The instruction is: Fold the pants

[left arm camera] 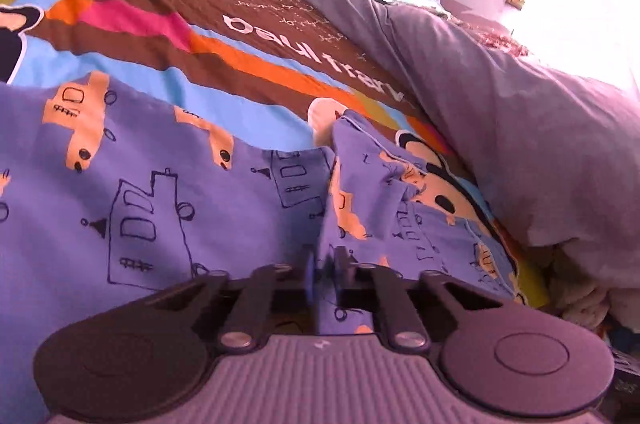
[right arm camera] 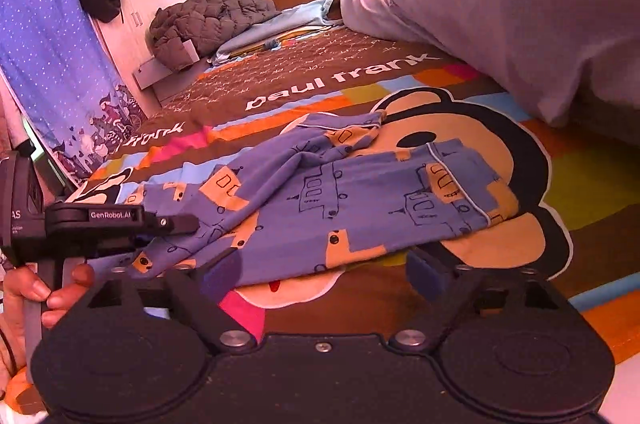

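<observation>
Left wrist view: left gripper [left arm camera: 323, 264] has its jaws pinched nearly together on a fold of the pants [left arm camera: 160, 184], fabric bunched between the fingers. The pants are blue with car and house prints and lie on the cartoon bedspread [left arm camera: 240, 36]; one leg runs away from the gripper toward the lilac duvet [left arm camera: 500, 104], the other spreads on the side of the gripper away from the duvet. The grip looks like it sits at the waist or crotch end, but I cannot tell exactly which.

Right wrist view: right gripper [right arm camera: 324, 272] is spread wide and holds nothing. Its blue-padded fingers [right arm camera: 424, 274] sit low at the near edge of the pants [right arm camera: 360, 208], close to the cloth or just under it; contact is unclear. The left gripper [right arm camera: 176, 224] shows side-on at the far end of the pants from the duvet [right arm camera: 540, 4], clamped on cloth, with the person's hand [right arm camera: 36, 296] on its handle. The pants lie roughly doubled across the monkey face print [right arm camera: 460, 128], the upper leg rumpled and twisted.

Step in hand, as I judge it: get a second grasp so the legs can be lined up. To do it well, close the right gripper on both layers at the cuff end, pull taut against the left grip, and flatten the rumpled leg before folding.
</observation>
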